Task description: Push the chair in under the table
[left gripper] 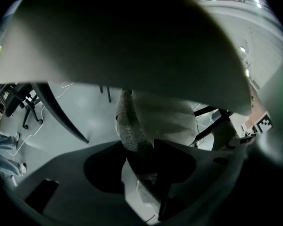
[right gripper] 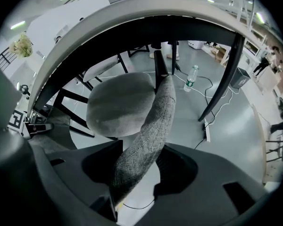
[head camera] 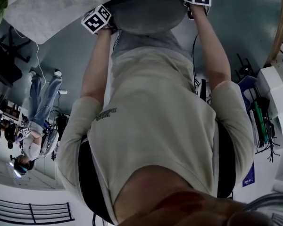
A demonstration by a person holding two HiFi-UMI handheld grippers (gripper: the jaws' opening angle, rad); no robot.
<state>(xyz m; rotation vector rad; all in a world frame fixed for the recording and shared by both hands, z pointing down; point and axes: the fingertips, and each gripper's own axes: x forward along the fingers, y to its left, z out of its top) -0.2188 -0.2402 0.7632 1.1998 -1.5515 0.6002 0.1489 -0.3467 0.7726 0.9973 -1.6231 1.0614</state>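
Chair backrest [right gripper: 148, 126], a grey tweed edge, stood between the parted jaws of the right tool [right gripper: 142, 157], lying against one jaw with floor showing beside the other; the left tool [left gripper: 137, 152] straddled the same edge likewise, jaws apart and not clamped. Beyond the tools, the chair's rounded seat [right gripper: 118, 105] sat beneath the curved rim of the pale tabletop [right gripper: 132, 13], among dark table legs [right gripper: 221, 74]. Farther out, a water bottle [right gripper: 191, 78] stood on the grey floor [right gripper: 236, 126].
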